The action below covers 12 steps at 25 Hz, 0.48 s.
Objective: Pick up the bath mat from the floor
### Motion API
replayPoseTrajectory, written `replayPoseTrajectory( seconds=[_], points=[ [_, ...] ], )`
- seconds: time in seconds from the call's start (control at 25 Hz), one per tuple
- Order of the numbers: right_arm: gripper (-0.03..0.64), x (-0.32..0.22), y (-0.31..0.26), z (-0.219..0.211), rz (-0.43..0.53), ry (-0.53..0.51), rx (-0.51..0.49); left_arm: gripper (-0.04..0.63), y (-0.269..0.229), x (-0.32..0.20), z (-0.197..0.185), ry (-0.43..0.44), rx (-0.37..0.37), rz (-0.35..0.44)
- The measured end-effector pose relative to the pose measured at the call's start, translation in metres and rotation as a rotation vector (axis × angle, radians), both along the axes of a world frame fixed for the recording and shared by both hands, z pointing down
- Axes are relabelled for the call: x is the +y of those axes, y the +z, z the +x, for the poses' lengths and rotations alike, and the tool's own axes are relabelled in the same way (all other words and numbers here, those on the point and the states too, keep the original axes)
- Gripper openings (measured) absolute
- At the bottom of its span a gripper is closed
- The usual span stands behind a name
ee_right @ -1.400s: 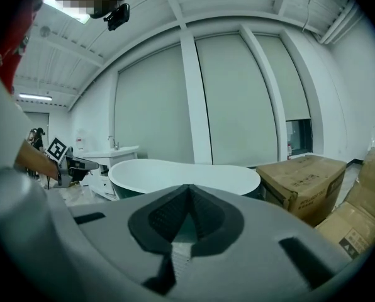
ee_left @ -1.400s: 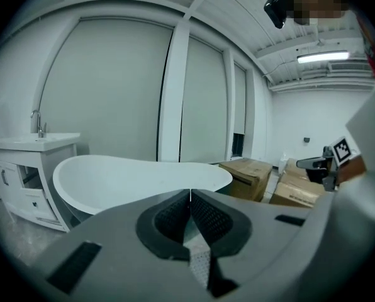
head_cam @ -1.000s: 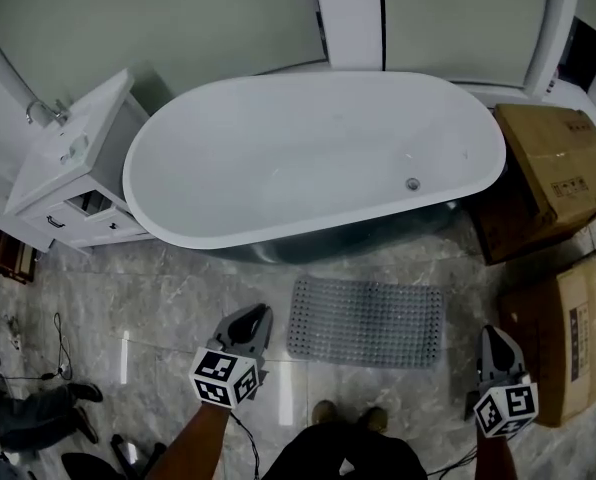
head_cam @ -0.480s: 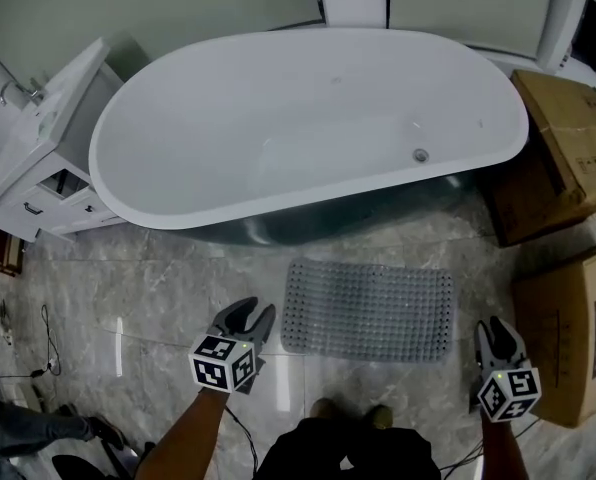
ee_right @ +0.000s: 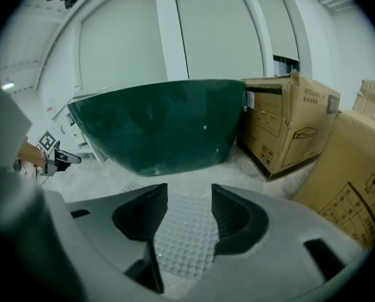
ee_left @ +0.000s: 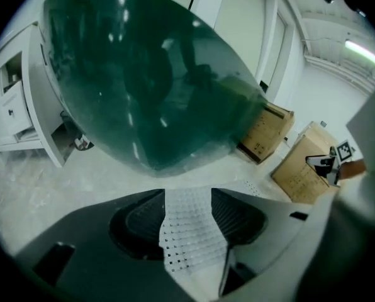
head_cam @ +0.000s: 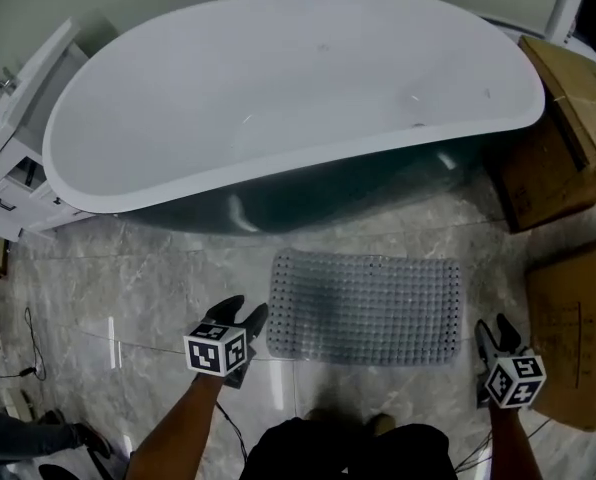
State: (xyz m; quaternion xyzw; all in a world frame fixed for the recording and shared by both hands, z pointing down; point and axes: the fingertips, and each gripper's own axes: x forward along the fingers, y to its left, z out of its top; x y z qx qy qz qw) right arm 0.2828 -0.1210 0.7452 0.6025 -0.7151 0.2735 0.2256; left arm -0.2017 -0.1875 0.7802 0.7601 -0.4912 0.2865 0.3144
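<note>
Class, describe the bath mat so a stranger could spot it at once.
Find the big oval bathtub, white inside, dark green outside. On the marble floor just in front of it lies the bath mat, flat. It alone is a grey, studded rectangle; the cardboard boxes nearby are brown.

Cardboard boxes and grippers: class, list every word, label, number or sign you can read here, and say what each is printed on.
No text here can be read.
Cardboard box beside the bathtub: dark print near its top edge, too blurred.
Nearer cardboard box: printed symbols, too small.
Left gripper and right gripper: black-and-white square markers, no words.
</note>
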Motion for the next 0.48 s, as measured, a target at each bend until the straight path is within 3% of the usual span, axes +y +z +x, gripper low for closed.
replayPoseTrajectory(
  seconds=[0.48],
  points=[
    [0.28, -0.005, 0.142, 0.024, -0.126, 0.01, -0.008, 0.23, 0.146, -0.003, -0.019, -0.031, -0.041, -0.141]
  ],
)
